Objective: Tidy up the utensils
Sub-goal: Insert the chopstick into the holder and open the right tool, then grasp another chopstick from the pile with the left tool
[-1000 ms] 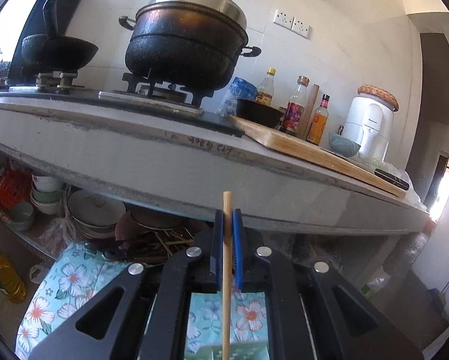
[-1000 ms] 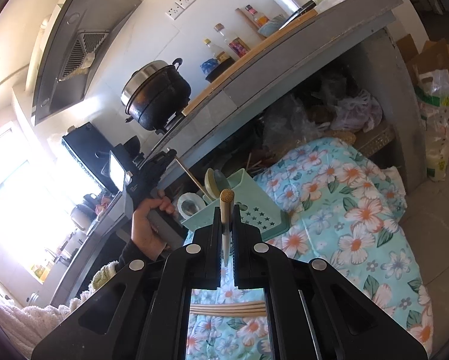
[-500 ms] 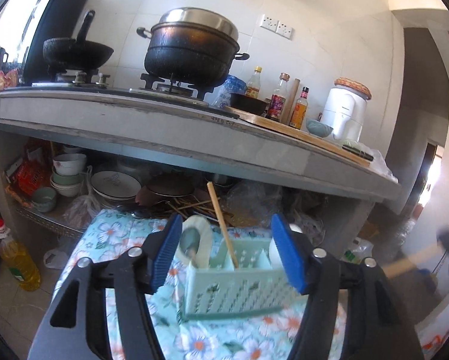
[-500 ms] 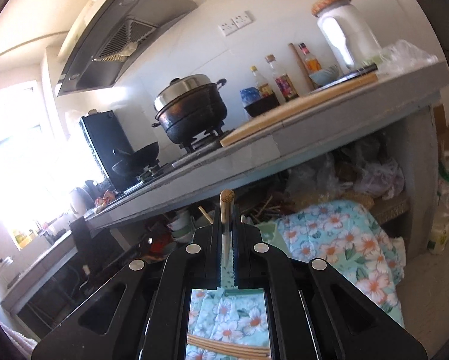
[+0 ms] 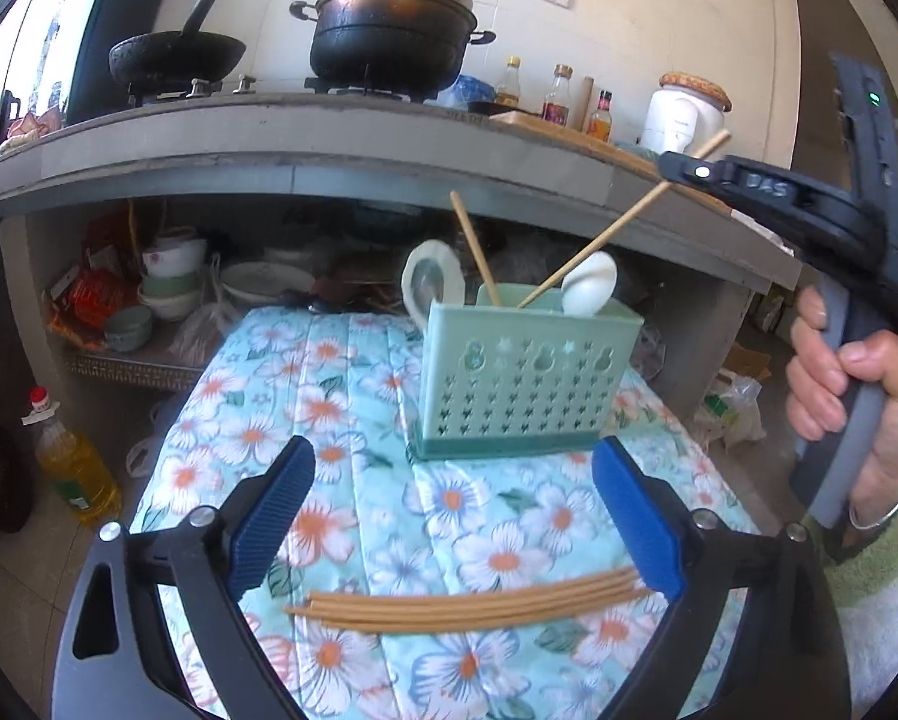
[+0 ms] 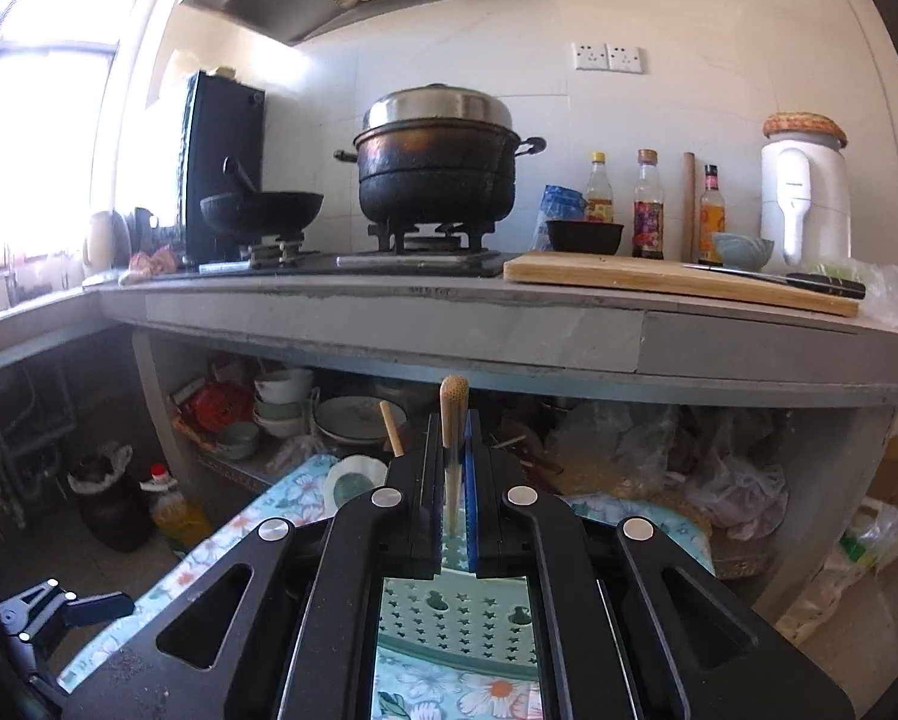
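Observation:
A mint green utensil caddy (image 5: 524, 375) stands on the floral cloth (image 5: 341, 414); it also shows under my right gripper (image 6: 458, 615). It holds a chopstick (image 5: 476, 249) and two pale spoons (image 5: 590, 291). My left gripper (image 5: 449, 516) is open and empty, above several loose chopsticks (image 5: 473, 600) lying on the cloth. My right gripper (image 6: 452, 480) is shut on a wooden chopstick (image 6: 452, 420). In the left wrist view that chopstick (image 5: 605, 240) slants down with its lower end in the caddy.
A grey counter (image 6: 509, 324) overhangs behind the caddy, with a black pot (image 6: 437, 168), wok, bottles, cutting board (image 6: 659, 279) and knife. Bowls and plates (image 5: 173, 282) sit on the shelf below. An oil bottle (image 5: 74, 468) stands on the floor at left.
My left gripper let go of its chopstick into the caddy, opened wide and drew back. My right gripper swung over the caddy with its chopstick, whose lower end now sits in it.

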